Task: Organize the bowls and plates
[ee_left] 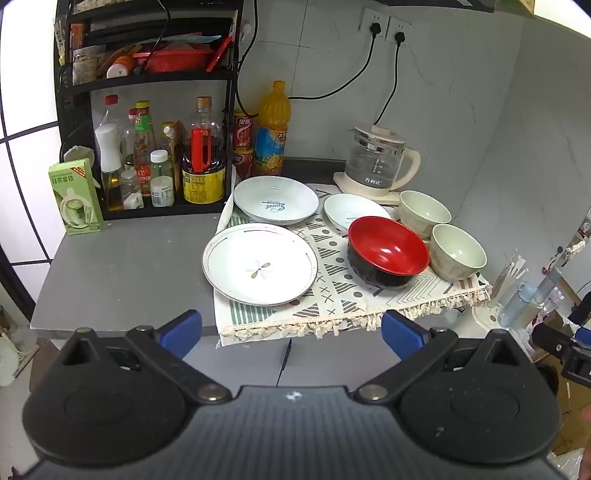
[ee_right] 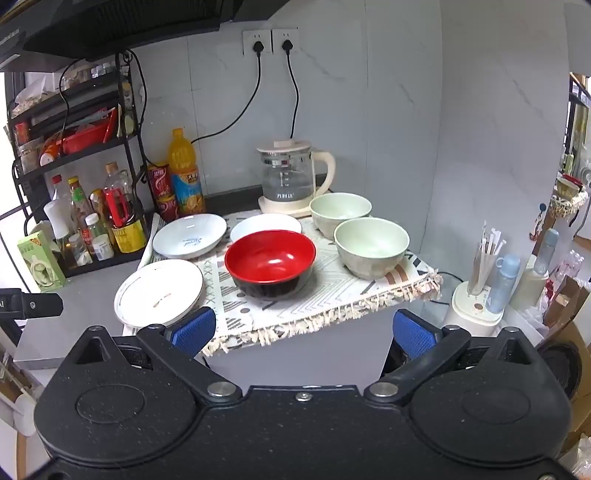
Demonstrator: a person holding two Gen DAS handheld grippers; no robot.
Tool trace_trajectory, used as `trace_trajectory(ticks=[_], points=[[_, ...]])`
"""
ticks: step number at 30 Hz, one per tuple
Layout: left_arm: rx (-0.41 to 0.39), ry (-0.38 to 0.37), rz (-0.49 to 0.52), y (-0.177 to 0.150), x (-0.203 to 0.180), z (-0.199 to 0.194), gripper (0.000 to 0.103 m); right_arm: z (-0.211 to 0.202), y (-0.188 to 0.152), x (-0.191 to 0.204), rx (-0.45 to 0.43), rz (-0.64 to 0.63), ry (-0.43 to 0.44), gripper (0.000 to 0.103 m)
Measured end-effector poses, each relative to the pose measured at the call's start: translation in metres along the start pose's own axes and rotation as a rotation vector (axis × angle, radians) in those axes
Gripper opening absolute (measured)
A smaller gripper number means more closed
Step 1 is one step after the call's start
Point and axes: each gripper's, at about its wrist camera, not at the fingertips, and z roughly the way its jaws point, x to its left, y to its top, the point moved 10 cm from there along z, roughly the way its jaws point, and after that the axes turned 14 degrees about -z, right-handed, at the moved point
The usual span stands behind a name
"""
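Left gripper (ee_left: 291,332): jaws spread wide, nothing between the blue pads (ee_left: 184,330), held short of the counter's front edge and angled down toward the dishes. Right gripper (ee_right: 304,330): likewise spread wide and empty, pads (ee_right: 413,334) over the near fringe of the mat (ee_right: 332,291), not touching any dish. All dishes sit on or partly on the patterned mat, which lies on the right part of the grey counter (ee_left: 122,266). Flat plate (ee_left: 260,264) with a small flower mark and dark rim line: nearest on the left, overhanging the mat's left edge onto the counter. Behind it, deep plate (ee_left: 276,199) with blue lettering, upright, just beside the flat plate. To its right a smaller white dish (ee_left: 351,212), partly hidden by the red bowl (ee_left: 388,251). Red bowl: red inside, black outside, upright, empty, near the mat's centre. Two pale green bowls at the right side: rear one (ee_left: 424,212) near the kettle (ee_left: 380,162), front one (ee_left: 458,251) just beside the red bowl; whether these two touch cannot be told. Kettle is glass, on a cream base at the back, corded to a wall socket (ee_left: 375,26). Bottle rack (ee_left: 147,147) stands at the left rear; juice bottle (ee_left: 273,129) and red cans (ee_left: 243,144) just right of it; green carton (ee_left: 75,195) at the far left.
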Motion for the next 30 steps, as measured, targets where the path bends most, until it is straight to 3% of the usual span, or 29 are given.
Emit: trace_trajectory(ticks=[9, 11, 30], points=[[0.003, 0.016, 0.001, -0.006, -0.002, 0.001, 0.102, 0.005, 0.002, -0.007, -0.031, -0.02, -0.012, 0.103], [0.003, 0.02, -0.002, -0.004, -0.003, 0.001, 0.102, 0.012, -0.003, -0.01, 0.05, 0.008, 0.021, 0.103], [0.002, 0.015, 0.006, 0.001, -0.008, 0.007, 0.102, 0.008, -0.004, -0.006, 0.044, 0.001, 0.022, 0.103]])
